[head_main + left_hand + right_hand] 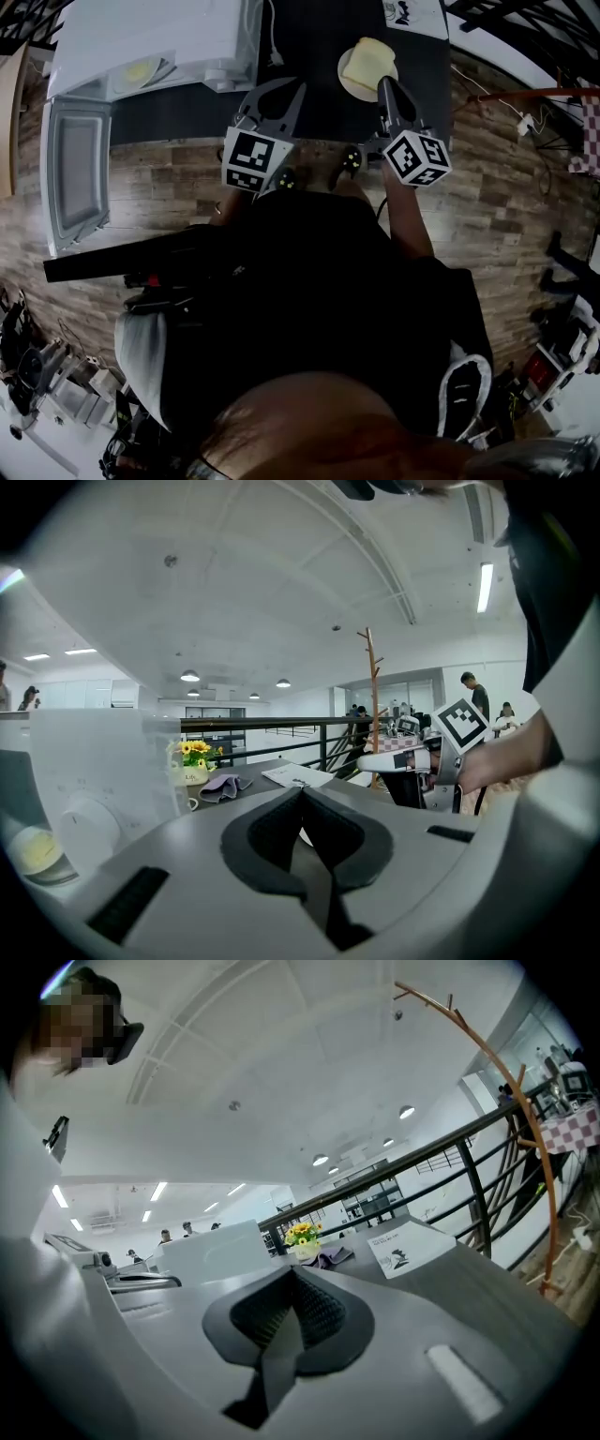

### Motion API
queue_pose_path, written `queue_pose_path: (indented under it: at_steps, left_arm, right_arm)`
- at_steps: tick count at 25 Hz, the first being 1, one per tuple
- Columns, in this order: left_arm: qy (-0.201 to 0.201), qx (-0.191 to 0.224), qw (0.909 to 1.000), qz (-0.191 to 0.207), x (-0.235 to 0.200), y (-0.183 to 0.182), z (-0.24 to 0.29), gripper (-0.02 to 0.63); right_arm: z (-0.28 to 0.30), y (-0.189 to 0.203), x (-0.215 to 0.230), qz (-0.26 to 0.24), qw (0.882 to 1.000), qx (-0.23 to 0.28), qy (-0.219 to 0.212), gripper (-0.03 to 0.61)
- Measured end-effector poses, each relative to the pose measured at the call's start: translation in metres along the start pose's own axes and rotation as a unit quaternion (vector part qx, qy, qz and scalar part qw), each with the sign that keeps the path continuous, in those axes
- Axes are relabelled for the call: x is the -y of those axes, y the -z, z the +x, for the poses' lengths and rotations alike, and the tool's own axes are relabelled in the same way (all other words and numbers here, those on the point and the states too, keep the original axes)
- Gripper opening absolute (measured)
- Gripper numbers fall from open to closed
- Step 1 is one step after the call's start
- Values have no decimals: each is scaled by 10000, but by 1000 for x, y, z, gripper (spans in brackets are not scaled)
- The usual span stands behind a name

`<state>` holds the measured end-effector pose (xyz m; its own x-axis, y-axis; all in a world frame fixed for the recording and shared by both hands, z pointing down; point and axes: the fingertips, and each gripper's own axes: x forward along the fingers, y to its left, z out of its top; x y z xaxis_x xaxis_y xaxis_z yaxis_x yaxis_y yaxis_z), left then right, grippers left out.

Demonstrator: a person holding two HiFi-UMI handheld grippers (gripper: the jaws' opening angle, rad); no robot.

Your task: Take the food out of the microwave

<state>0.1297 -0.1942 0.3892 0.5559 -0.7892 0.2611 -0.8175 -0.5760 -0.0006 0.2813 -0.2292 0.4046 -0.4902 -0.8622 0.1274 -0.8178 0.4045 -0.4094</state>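
We find the pale yellow slab of food [368,58] out on its round cream plate [348,82]. The plate sits on the dark tabletop [187,112], to the right of the white microwave oven [150,37] in the head view. The microwave's door [70,173] hangs wide open toward us. Our right gripper [384,84] has its jaws pressed together with nothing between them. From the head view its tip overlaps the plate's near edge (whether it touches, we cannot tell). Our left gripper [279,94] hovers over the table between microwave and plate, its jaws likewise closed and empty. Past them we see a small white pot of yellow flowers [192,759], a crumpled purple cloth [223,785] and a printed white sheet of paper [298,775] farther along the table.
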Motion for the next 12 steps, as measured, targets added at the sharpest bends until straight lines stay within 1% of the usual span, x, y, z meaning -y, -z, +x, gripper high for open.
queue_pose_path:
  at_steps: [2, 5, 12]
  left_arm:
    - [66, 66, 10000, -30, -3, -5, -6, 6]
    - [128, 135, 9998, -81, -1, -7, -6, 6]
    - [269, 75, 9996, 100, 6, -5, -7, 6]
  right_arm:
    - [-1, -6, -13, -112, 9999, 65, -51, 0]
    - [-3, -11, -17, -194, 9997, 107, -115, 0]
    - [-10, -9, -21, -329, 9994, 56, -27, 0]
